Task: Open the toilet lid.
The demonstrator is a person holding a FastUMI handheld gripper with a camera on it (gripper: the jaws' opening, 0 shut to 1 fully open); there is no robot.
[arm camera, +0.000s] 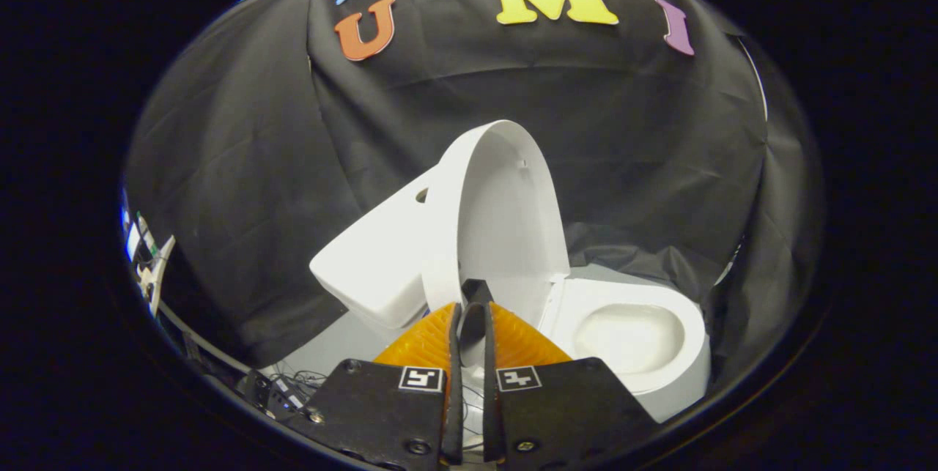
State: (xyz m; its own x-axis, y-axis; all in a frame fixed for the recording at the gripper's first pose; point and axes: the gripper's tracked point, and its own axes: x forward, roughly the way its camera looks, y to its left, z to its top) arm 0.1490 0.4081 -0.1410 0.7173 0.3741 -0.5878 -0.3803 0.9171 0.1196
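Gripper view gave us a tilted look at the toilet. Going left to right, we first saw the tank (366,266), then the toilet lid (506,222) raised and leaning back against it, then the seat (630,339) lying flat around the bowl. We judged the task essentially done: the lid stood upright beyond the tool (470,313), and what remained, if anything, was to confirm it would rest there and draw the tool away. The tool's fingers were drawn nearly together, with a narrow gap between them and nothing held in it. Their tips sat just in front of the lid's lower edge, and we could not tell whether they touched it. The lid's hinge was hidden behind the fingers, the toilet's base was cut off below, and the small clutter of cables (282,387) to the left was too blurred to identify
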